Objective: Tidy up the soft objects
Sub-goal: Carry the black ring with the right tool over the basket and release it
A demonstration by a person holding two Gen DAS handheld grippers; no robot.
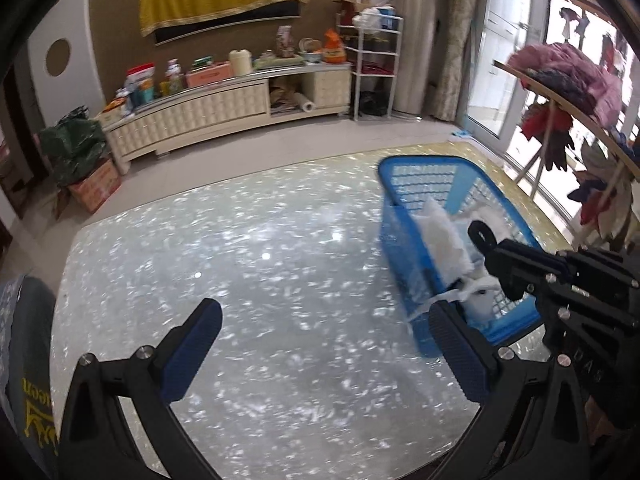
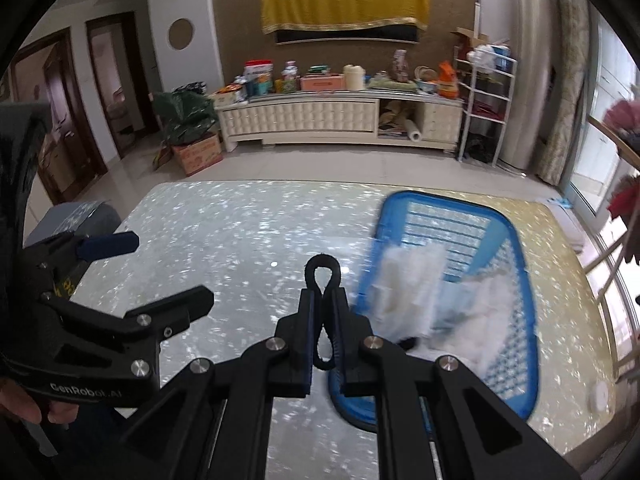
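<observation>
A blue plastic basket (image 1: 404,172) stands on the speckled table, right of centre; it also shows in the right wrist view (image 2: 516,248). White fluffy soft items (image 1: 438,236) lie in it, seen too in the right wrist view (image 2: 408,284). My right gripper (image 2: 323,300) is shut on a black looped band (image 2: 322,270) and holds it above the table, just left of the basket. It shows in the left wrist view (image 1: 480,236) over the basket. My left gripper (image 1: 324,330) is open and empty above the table. It appears at the left in the right wrist view (image 2: 156,268).
The speckled glass table (image 1: 260,280) fills the foreground. A cream TV cabinet (image 2: 304,120) with clutter stands along the far wall, a white rack (image 2: 484,108) beside it. A wooden clothes stand (image 1: 568,112) with garments is at the right. A cardboard box (image 2: 196,154) sits on the floor.
</observation>
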